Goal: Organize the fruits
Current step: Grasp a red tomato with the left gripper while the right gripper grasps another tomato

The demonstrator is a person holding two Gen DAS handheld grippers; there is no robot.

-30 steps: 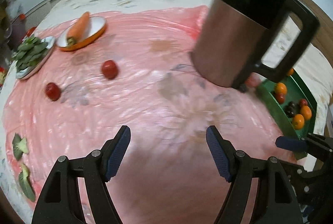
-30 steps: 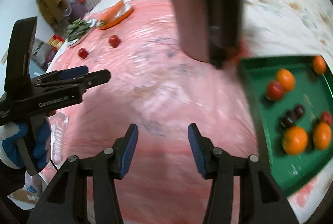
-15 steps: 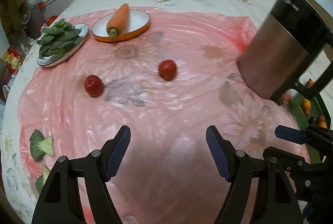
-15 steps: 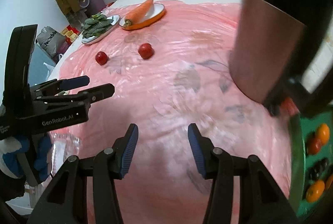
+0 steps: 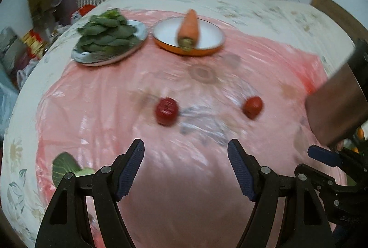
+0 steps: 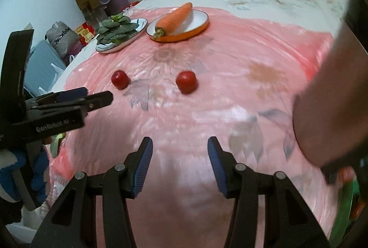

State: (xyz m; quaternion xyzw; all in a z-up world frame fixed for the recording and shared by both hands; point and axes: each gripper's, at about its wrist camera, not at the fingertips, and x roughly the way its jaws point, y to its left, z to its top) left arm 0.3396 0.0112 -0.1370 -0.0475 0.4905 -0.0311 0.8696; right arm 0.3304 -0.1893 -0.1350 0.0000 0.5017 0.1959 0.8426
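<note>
Both grippers hung over the pink plastic sheet point(image 5: 207, 202) with their jaws standing wide apart and nothing between them — the left gripper point(image 5: 185, 167) and the right gripper point(image 6: 179, 164) alike held no fruit. Two red fruits lay loose on the sheet ahead of them, well apart from each other: the left one point(image 5: 167, 111) just beyond the left gripper's near finger, the right one point(image 5: 253, 106) further to the right. At the far edge of the sheet sat a plate of green leaves point(image 5: 108, 37) and, just beside it on the right, an orange-rimmed plate point(image 5: 165, 33) with a carrot point(image 5: 188, 29) across it. A copper and black jug point(image 5: 338, 107) stood at the right — it blocked most of the green tray point(image 6: 345, 208) behind it, where only blurred bits of fruit showed. A loose green leaf point(image 5: 64, 167) lay at the near left.
</note>
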